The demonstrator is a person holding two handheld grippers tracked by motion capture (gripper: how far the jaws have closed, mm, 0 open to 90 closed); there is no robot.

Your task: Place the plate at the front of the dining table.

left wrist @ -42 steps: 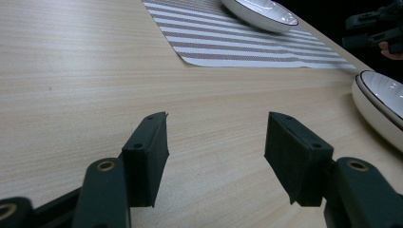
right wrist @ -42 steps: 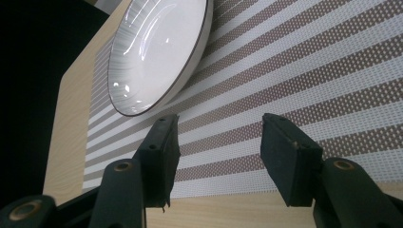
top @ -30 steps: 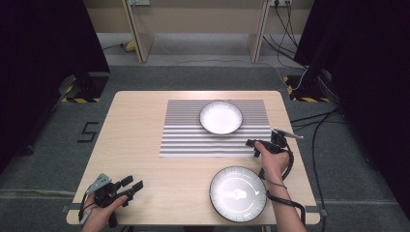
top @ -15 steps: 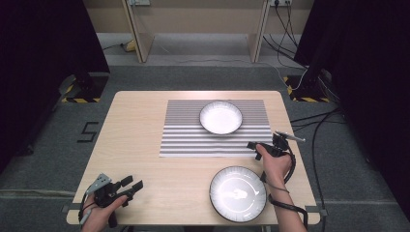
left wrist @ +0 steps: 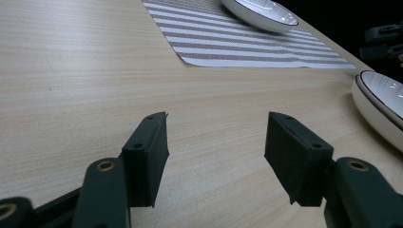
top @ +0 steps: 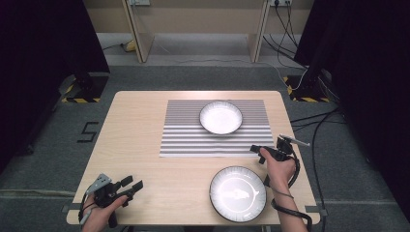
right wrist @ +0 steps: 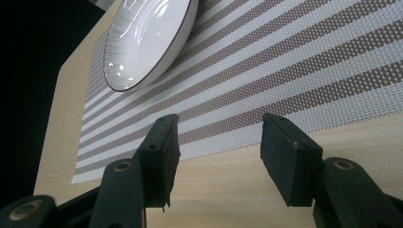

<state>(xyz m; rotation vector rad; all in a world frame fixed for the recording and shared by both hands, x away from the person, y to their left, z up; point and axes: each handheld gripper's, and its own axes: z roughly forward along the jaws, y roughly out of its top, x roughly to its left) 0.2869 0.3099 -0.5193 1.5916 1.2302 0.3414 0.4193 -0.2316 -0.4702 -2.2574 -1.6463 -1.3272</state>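
Between the earlier frame and now, the right gripper [top: 255,149] is shifting slightly nearer the person, beside the striped woven placemat [top: 215,128]; the left gripper [top: 133,185] is staying put. Both grippers are standing released, jaws apart with nothing between them. The near white round plate with dark rim [top: 238,194] is resting on the light wooden table [top: 135,125], just beside the right hand. A second white bowl [top: 221,117] is sitting on the placemat.
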